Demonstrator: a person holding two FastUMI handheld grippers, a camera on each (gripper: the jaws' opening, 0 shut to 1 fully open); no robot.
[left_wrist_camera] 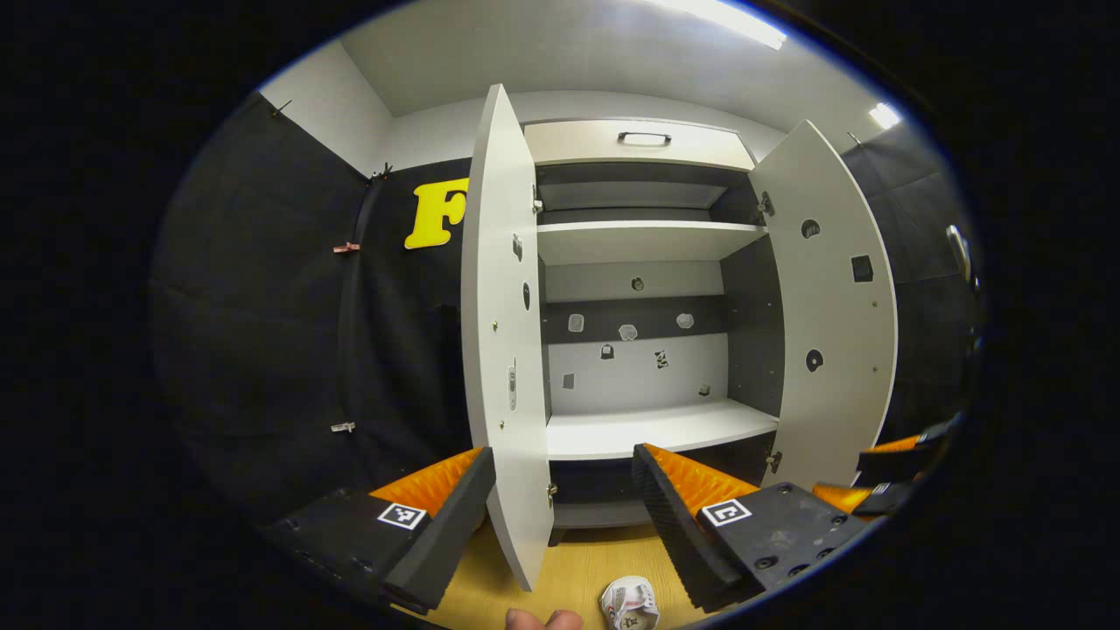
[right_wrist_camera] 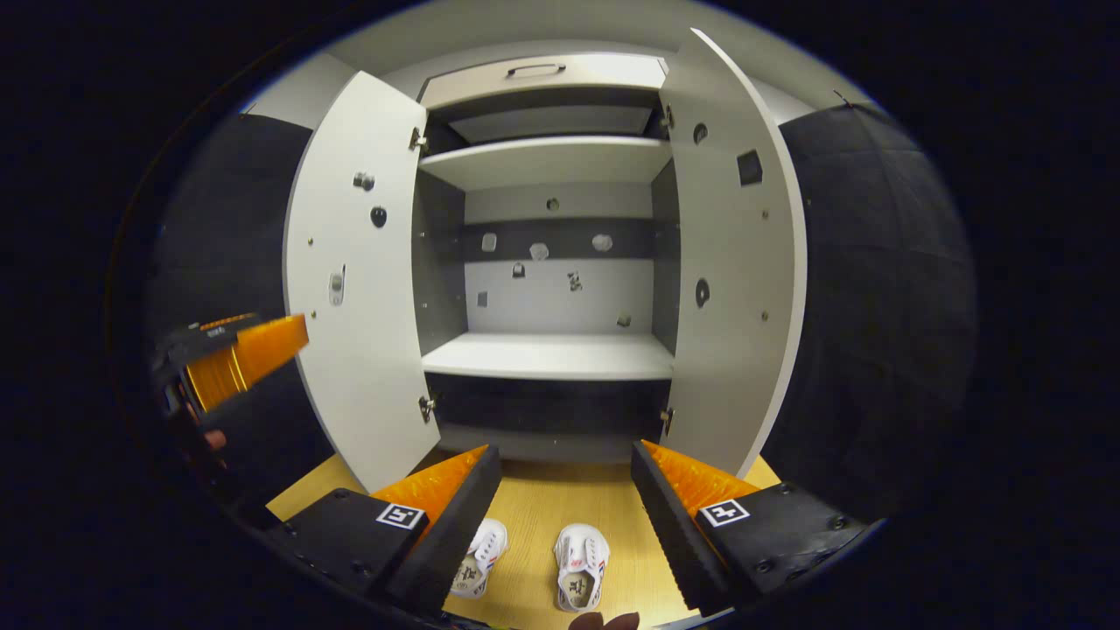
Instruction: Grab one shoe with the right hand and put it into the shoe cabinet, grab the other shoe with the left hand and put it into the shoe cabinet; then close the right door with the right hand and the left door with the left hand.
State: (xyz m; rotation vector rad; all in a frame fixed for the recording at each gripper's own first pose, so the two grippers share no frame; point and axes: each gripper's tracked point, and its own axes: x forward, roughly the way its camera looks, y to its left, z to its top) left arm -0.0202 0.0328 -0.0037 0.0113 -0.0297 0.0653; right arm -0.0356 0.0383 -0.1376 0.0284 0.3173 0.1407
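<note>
Left gripper view: left gripper point(left_wrist_camera: 560, 503) fingers spread apart, holding nothing, aimed at the shoe cabinet point(left_wrist_camera: 647, 245). Left door point(left_wrist_camera: 503, 350) swung wide open, its edge sitting between the two fingers in frame. Right door point(left_wrist_camera: 831, 306) also open. Cabinet is white with dark inner side panels, a handled drawer on top, two white shelves, both bare. One shoe point(left_wrist_camera: 630, 604) on the wood floor point(left_wrist_camera: 577, 569), low in frame between the fingers, just beside the inner edge of the right-hand finger; white, with small red marks, opening up. Other gripper's fingers poke in at the far right edge.

Right gripper view: left gripper point(right_wrist_camera: 236, 354) shows at the left edge, in front of the open left door point(right_wrist_camera: 359, 280). Right gripper point(right_wrist_camera: 564, 499) fingers apart, empty, centred on the cabinet point(right_wrist_camera: 551, 157) opening. Right door point(right_wrist_camera: 735, 280) open. Both shoes on the floor point(right_wrist_camera: 542, 499) in front of the cabinet, side by side, not touching. Left shoe point(right_wrist_camera: 479, 556) partly hidden behind the left-hand finger. Right shoe point(right_wrist_camera: 582, 564) lies in the gap between the fingers, nearer the camera than the tips. Both white, red details, toes toward the cabinet.
</note>
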